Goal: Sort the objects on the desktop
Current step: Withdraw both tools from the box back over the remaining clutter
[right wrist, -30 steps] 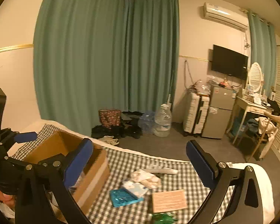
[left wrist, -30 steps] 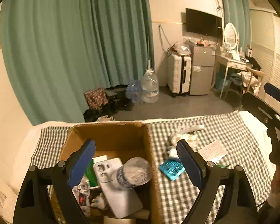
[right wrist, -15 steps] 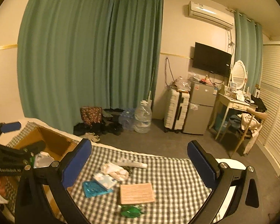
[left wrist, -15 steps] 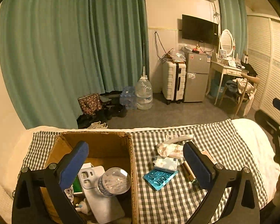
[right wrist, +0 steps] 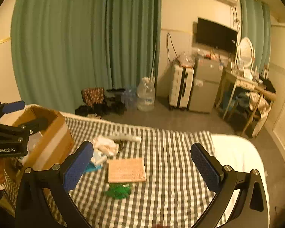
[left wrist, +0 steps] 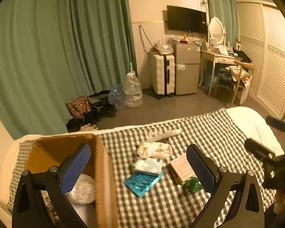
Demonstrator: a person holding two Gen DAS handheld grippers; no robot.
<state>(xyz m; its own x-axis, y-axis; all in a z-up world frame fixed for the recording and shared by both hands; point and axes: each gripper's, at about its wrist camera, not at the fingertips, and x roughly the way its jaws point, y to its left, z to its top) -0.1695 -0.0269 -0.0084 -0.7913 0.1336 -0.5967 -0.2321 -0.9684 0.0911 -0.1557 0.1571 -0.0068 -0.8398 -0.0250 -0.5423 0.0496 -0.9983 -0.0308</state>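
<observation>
Both tongs are empty and spread wide. The left tongs (left wrist: pixel 137 167) have just been opening to full width with nothing between their pads; the right tongs (right wrist: pixel 142 163) stand equally wide over the checked cloth (right wrist: pixel 167 190) on the desk.

The cardboard box (left wrist: pixel 102 171) sits under the left tongs' left finger, already holding a clear round-lidded container (left wrist: pixel 81 190) and other items too blurred to name. The unsorted things lie in a loose cluster ahead of the tongs. Between the left tongs' fingers are a teal blister pack (left wrist: pixel 142 180), a tissue packet (left wrist: pixel 148 166) just beyond it, a crumpled pale cloth or wrapper (left wrist: pixel 153 149) further out, and a white tube-like item (left wrist: pixel 165 134) furthest away. The tan paper card (right wrist: pixel 126 170) lies between the right tongs' fingers, with a green crinkled wrapper (right wrist: pixel 118 190) just in front of its near edge.

The step in hand looks like reaching for the next item to box. Done well, each tool takes what is already centred: the right tongs suit the card or green wrapper, the left the blister pack or tissue packet nearest the box. The card lies flat, so the pads should probably come in low at an edge rather than from above, or it may just slide on the cloth. The blister pack and tissue packet touch, so a grip should close on one alone. The left tongs must clear the box wall when swinging inward.
</observation>
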